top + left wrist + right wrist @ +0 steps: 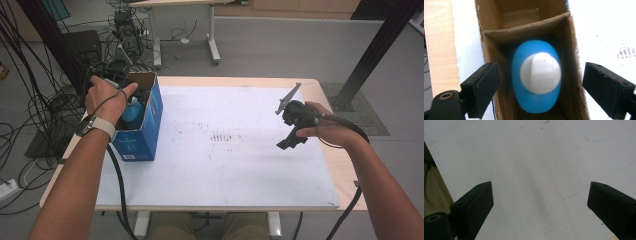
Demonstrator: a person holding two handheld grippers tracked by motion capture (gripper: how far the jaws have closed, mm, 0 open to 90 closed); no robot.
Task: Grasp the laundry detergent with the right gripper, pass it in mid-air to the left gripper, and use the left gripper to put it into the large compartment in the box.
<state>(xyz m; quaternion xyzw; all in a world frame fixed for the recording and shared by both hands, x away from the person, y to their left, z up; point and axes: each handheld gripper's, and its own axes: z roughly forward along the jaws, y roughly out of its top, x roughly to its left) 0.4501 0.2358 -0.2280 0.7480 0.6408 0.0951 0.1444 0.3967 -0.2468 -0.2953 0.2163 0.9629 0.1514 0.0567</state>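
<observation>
- The bottle [536, 76], blue with a white cap, stood upright in the near compartment of the box [145, 131], which sat at the surface's [240, 170] left edge.
- The left gripper [537, 86] hung above the box, jaws open to either side of the bottle and clear of it; nothing was gripped.
- The right gripper [291, 131] was held above the surface near its right edge, jaws wide and empty over bare white top.
- Judged step: the bottle had been put in the box and let go.
- The next move likely called for lifting the left gripper straight up, clear of the cardboard walls, without catching the cap.
</observation>
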